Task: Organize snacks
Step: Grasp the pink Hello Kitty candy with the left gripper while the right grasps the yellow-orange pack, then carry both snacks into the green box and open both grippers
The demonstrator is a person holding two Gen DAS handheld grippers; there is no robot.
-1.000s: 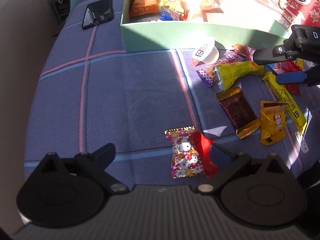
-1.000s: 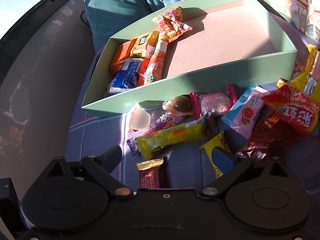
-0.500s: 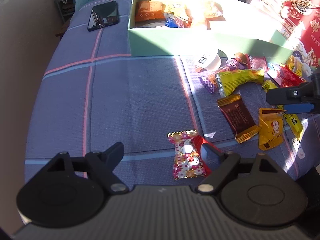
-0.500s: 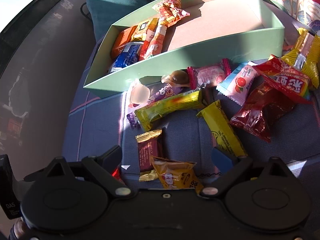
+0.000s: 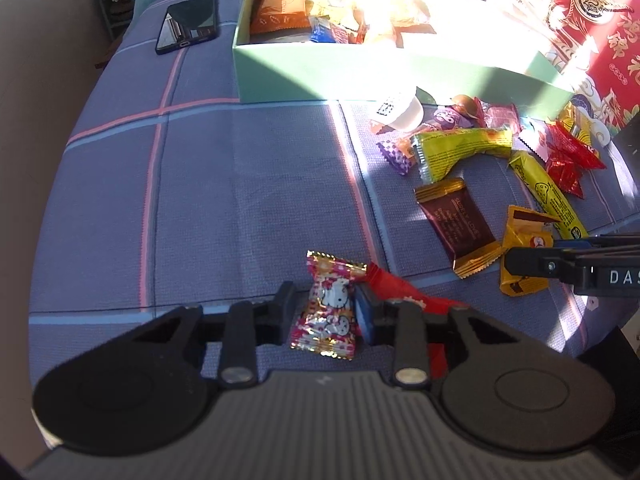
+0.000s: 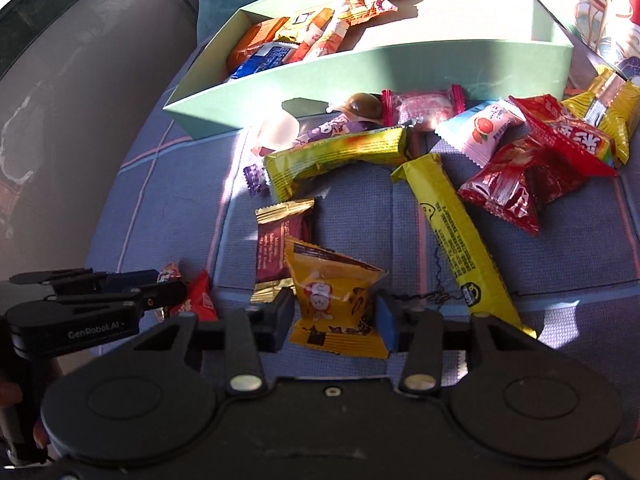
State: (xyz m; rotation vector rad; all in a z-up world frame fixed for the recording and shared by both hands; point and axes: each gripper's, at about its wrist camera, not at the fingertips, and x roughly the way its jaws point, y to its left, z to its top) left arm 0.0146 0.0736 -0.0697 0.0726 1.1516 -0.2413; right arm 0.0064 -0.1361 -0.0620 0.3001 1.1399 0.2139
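Observation:
My left gripper [image 5: 325, 310] is shut on a Hello Kitty candy [image 5: 330, 306] lying on the blue checked cloth, with a red packet [image 5: 404, 292] just right of it. My right gripper [image 6: 335, 312] is shut on an orange-yellow snack packet [image 6: 334, 300], which overlaps a brown chocolate bar [image 6: 280, 240]. A mint green box [image 6: 360, 76] with several snacks at its left end stands at the back. Loose snacks lie in front of it: a long yellow bar [image 6: 456, 236], a yellow-green packet [image 6: 336, 158], red packets [image 6: 516, 184].
A black phone [image 5: 188, 22] lies on the cloth left of the box [image 5: 320, 76]. A red printed lid [image 5: 592, 24] lies at the far right. The table edge drops off at the left. Each gripper shows in the other's view, the left one [image 6: 116, 292] and the right one [image 5: 576, 272].
Both grippers have moved down and closed: the left onto the Hello Kitty candy, the right onto the orange-yellow packet. Earlier both were open.

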